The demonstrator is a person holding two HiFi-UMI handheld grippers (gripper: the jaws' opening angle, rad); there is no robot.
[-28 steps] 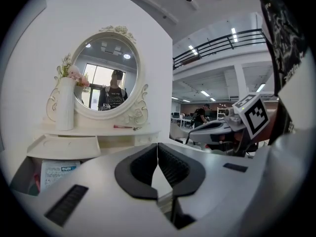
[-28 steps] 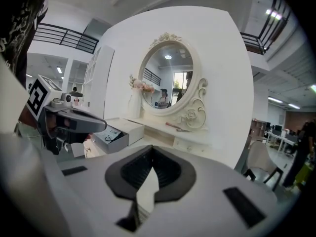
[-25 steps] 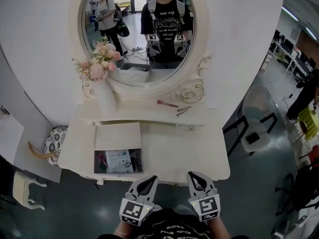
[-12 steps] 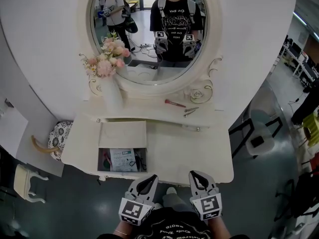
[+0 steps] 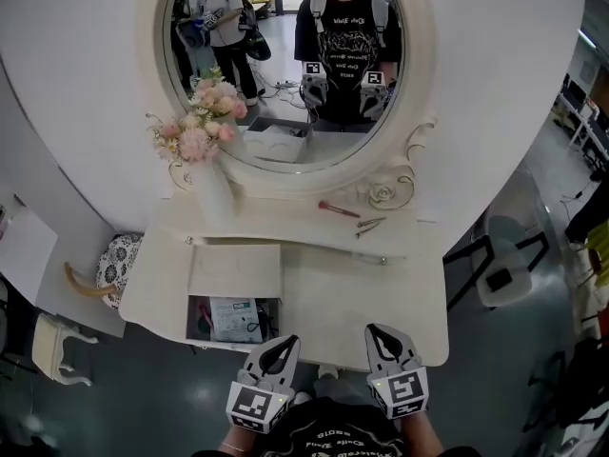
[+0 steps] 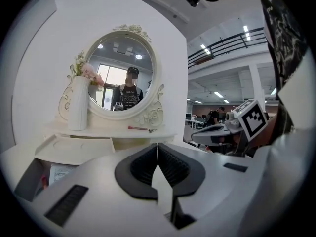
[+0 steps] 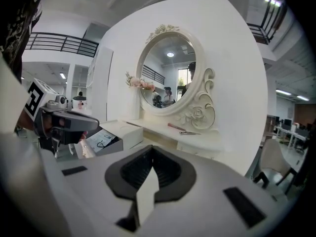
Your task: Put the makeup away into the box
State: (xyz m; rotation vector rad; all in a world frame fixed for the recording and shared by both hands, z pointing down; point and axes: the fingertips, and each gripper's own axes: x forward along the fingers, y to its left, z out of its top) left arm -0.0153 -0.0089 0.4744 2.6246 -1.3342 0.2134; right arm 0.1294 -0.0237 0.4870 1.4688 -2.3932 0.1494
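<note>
Left tool [image 5: 283, 343] and right tool [image 5: 379, 332]: both sets of jaws are pressed together with nothing between them. Both are held just off the near edge of the surface [image 5: 352, 303], well apart from any item. Task item: a slender red makeup stick [image 5: 339, 208] lies flat on the raised ledge along the back edge, right of centre. It is just beside a thin metal implement [image 5: 371, 225], possibly tweezers; the view is too small to confirm. The box [image 5: 187, 320], lid open, sits at the near left corner and holds papers and small items. Assessment: the stick should be light, rigid and smooth, liable to roll or slip. Grip it across the middle of its shaft, jaws square to its length, with modest pressure.
</note>
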